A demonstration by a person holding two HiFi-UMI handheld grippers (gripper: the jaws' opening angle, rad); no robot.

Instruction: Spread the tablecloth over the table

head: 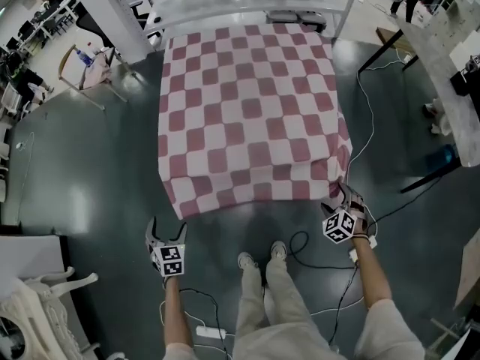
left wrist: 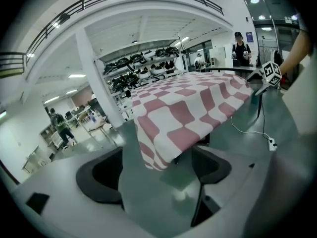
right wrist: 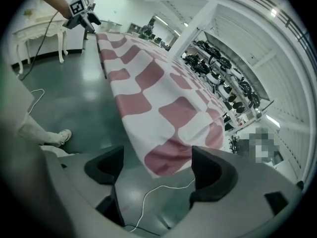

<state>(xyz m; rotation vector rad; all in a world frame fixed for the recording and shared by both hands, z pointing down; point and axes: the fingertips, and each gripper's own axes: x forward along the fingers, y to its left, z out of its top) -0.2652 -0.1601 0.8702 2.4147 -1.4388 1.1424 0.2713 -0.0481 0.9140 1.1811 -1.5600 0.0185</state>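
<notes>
Checked tablecloth (head: pixel 251 111) lies spread across the table, covering its top, near edge draped down. Left gripper (head: pixel 168 231): jaws spread wide, empty, short of the near-left corner. Right gripper (head: pixel 343 199): jaws spread wide, near-right corner just ahead, unpinched.

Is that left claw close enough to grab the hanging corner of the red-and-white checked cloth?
Probably yes: the left claw is open and faces the red-and-white checked cloth at its hanging corner, with nothing visible between them.

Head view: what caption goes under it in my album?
Checkered tablecloth lies spread out; left claw and right claw open by its near corners.
</notes>
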